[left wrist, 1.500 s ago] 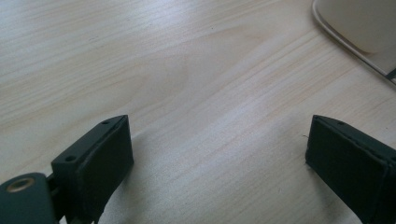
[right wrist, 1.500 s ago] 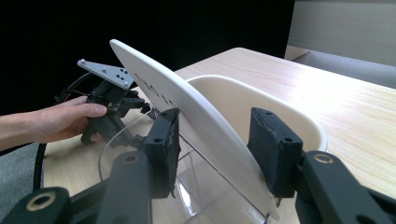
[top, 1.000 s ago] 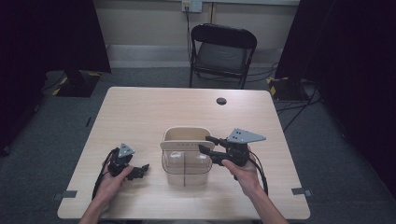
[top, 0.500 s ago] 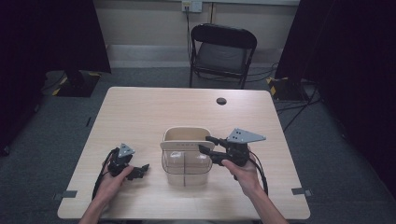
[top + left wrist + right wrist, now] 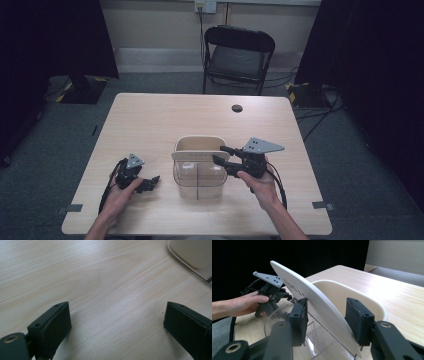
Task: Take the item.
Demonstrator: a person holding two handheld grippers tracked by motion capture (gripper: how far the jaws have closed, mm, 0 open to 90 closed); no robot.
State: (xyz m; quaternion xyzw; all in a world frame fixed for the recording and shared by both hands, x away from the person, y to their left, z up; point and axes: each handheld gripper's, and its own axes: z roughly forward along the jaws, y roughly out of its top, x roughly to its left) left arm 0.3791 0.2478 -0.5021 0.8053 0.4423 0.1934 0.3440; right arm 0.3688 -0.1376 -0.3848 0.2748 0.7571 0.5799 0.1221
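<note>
A clear plastic bin (image 5: 199, 180) with an inner divider stands at the table's front middle, and a cream tub (image 5: 199, 143) sits at its far side. A white lid (image 5: 200, 156) leans tilted across the bin's top. My right gripper (image 5: 219, 154) reaches in from the right, open, its jaws astride the lid (image 5: 317, 300); the left pad (image 5: 302, 315) lies against it. My left gripper (image 5: 152, 182) rests low on the table left of the bin, open, with bare wood between its jaws (image 5: 117, 320). It shows, held in a hand, beyond the bin (image 5: 270, 293).
A small black round disc (image 5: 237, 108) lies near the table's far edge (image 5: 200, 96). A black folding chair (image 5: 239, 52) stands behind the table. Dark curtains hang at both sides. Cables trail from both grippers toward the front edge.
</note>
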